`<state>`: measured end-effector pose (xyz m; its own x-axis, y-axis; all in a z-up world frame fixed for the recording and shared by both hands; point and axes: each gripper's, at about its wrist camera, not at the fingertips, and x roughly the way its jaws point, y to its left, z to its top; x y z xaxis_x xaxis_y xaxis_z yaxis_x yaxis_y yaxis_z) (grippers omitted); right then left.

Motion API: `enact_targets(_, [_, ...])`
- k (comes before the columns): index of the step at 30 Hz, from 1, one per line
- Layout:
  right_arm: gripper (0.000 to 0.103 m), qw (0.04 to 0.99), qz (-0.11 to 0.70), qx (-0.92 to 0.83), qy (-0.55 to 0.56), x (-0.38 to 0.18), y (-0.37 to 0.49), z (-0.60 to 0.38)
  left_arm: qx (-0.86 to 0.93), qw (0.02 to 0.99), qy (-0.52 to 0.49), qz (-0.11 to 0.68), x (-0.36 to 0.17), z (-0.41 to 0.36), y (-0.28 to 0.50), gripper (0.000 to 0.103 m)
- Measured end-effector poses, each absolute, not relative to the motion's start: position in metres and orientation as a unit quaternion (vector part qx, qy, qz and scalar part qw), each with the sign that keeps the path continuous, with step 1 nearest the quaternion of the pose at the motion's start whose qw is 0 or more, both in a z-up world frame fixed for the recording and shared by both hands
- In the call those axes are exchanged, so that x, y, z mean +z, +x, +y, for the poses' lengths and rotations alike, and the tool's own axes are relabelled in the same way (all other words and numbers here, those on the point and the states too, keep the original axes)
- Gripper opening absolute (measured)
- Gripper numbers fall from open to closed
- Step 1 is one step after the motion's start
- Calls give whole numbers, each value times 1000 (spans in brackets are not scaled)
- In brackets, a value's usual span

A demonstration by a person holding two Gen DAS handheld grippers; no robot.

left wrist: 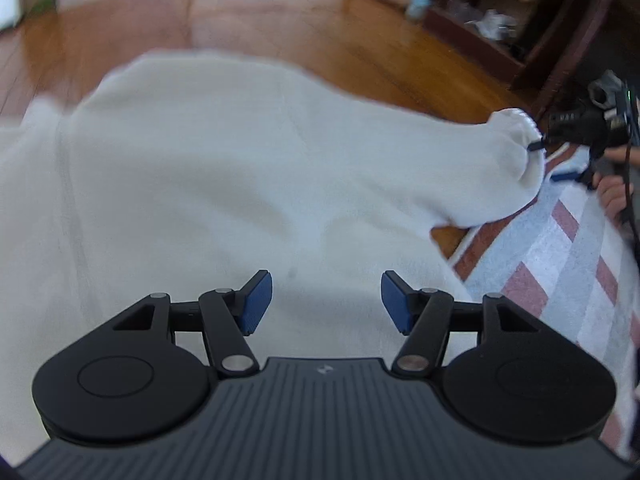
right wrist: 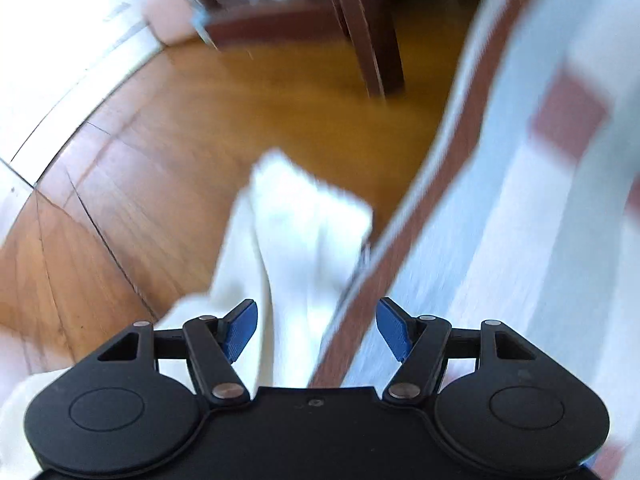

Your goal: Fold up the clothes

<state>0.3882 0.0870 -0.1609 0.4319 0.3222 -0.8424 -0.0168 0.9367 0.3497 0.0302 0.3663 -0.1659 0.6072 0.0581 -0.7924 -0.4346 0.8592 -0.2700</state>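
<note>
A white garment (left wrist: 224, 168) lies spread over the floor and fills most of the left wrist view. My left gripper (left wrist: 326, 300) hovers just above its body, open, with nothing between its blue pads. One sleeve (left wrist: 508, 160) stretches to the right, where my right gripper (left wrist: 550, 162) is at its cuff with its fingers apart. In the blurred right wrist view that sleeve (right wrist: 296, 232) lies on the floor ahead of my right gripper (right wrist: 316, 330), which is open with its pads clear of the cloth.
A wooden floor (left wrist: 280, 20) lies under the garment. A checked rug in blue, white and red (left wrist: 560, 280) borders it on the right, its edge (right wrist: 400, 240) beside the sleeve. A dark shelf unit (left wrist: 492, 20) and a furniture leg (right wrist: 372, 40) stand beyond. A hand (left wrist: 612, 192) holds the right gripper.
</note>
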Motion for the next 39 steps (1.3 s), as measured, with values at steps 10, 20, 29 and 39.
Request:
enact_targets(10, [5,924,229,96,-291,-89,363,223,172,851,-228,440,-173,384,-29,60])
enact_targets(20, [62,908,343,157,-184,-95,295,171,173,855,-223,434,-169,364,-53,60])
enact_targets(29, [62,781,472,396,-104,-127,119,52,147,854,-164,471,-151,299,-85,60])
enact_targets(39, [61,711,487,477,-176,-134,16,-13,135,848,-191,475,-158,257,-164,60])
